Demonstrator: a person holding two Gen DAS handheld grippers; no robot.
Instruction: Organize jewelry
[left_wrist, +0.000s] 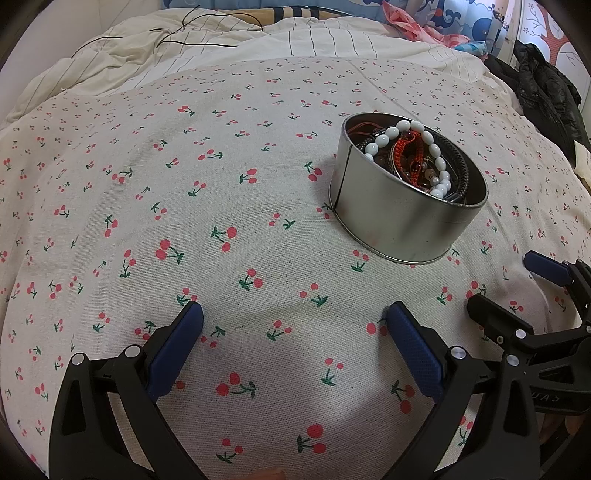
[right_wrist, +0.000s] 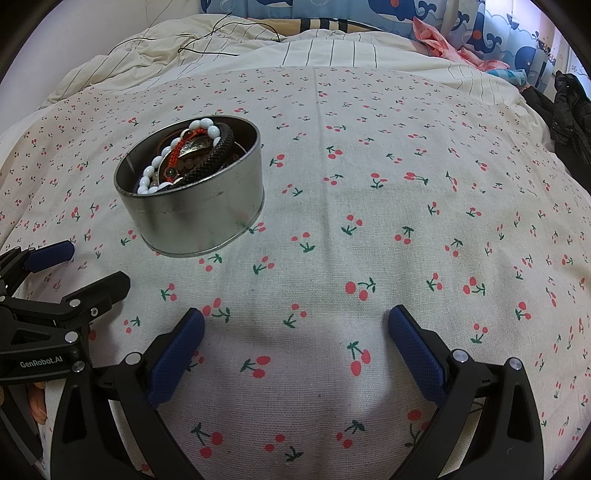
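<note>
A round metal tin (left_wrist: 399, 218) (right_wrist: 199, 218) stands on the cherry-print cloth (left_wrist: 221, 184) (right_wrist: 369, 221). Inside it lie a white bead bracelet (left_wrist: 439, 162) (right_wrist: 147, 171), a red woven cord bracelet (left_wrist: 404, 146) (right_wrist: 177, 155) and a black braided band (right_wrist: 210, 162), with other pieces tangled beneath. My left gripper (left_wrist: 293, 317) hovers open over bare cloth, nearer than the tin and to its left. My right gripper (right_wrist: 295, 321) is open too, nearer than the tin and to its right. Each gripper shows at the edge of the other's view: the right gripper (left_wrist: 502, 284), the left gripper (right_wrist: 96, 266).
The cloth lies over a bed with a striped cream duvet (left_wrist: 184, 48) (right_wrist: 332, 48) bunched at the back. A thin black cable (left_wrist: 184, 37) (right_wrist: 221, 37) runs across the duvet. A black jacket (left_wrist: 543, 88) (right_wrist: 569, 110) sits at the right edge, patterned fabric (right_wrist: 498, 33) behind.
</note>
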